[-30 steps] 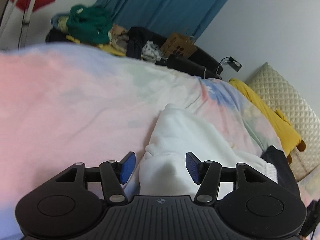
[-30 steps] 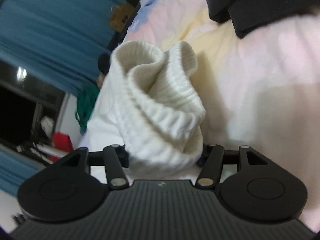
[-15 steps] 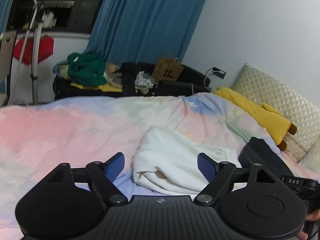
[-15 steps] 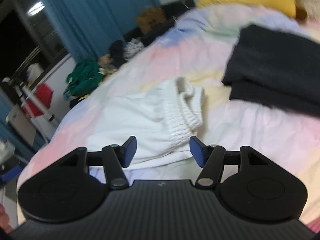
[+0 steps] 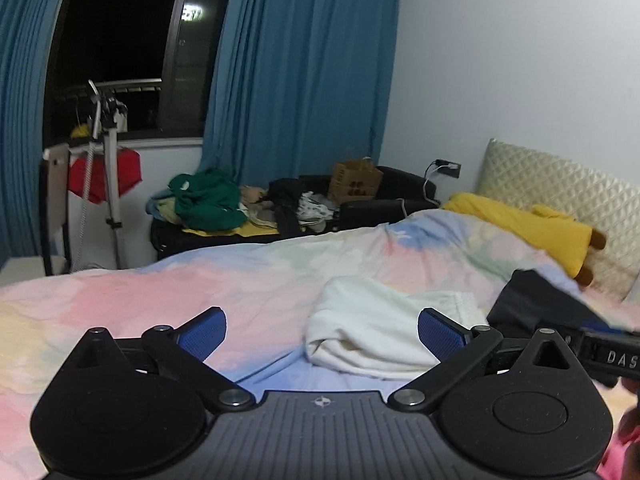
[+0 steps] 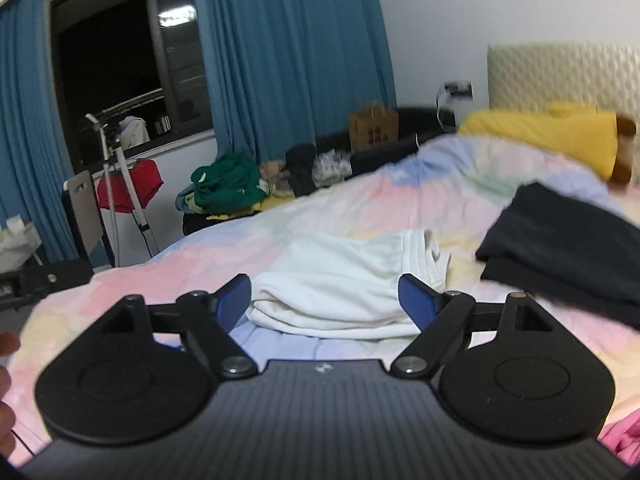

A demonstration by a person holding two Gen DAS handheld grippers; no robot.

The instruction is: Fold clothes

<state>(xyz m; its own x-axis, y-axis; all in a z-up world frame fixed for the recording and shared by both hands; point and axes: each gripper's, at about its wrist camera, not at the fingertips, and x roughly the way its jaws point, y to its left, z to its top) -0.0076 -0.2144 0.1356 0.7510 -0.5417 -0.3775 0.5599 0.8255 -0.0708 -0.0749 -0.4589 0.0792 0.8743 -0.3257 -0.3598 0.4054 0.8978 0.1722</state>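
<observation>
A folded white garment [image 5: 384, 324] lies on the pastel bedspread [image 5: 200, 280]; it also shows in the right wrist view [image 6: 348, 280], ribbed cuff end to the right. My left gripper [image 5: 322, 332] is open and empty, held back above the bed, apart from the garment. My right gripper [image 6: 324, 300] is open and empty, also raised and back from the garment. A folded black garment [image 6: 568, 256] lies to the right of the white one, and it also shows in the left wrist view [image 5: 532, 300]. Part of the right gripper's body [image 5: 608, 356] shows at the left view's right edge.
A yellow plush [image 5: 528, 224] rests by the quilted headboard [image 5: 560, 184]. Beyond the bed, a black couch [image 5: 280, 224] holds a pile of clothes, a green garment [image 5: 208, 200] and a cardboard box [image 5: 356, 182]. A white stand [image 5: 108, 184] is by the window.
My right gripper let go of the white garment's cuff and opened. Both grippers pulled up and back from the bed. The white garment now lies flat and folded.
</observation>
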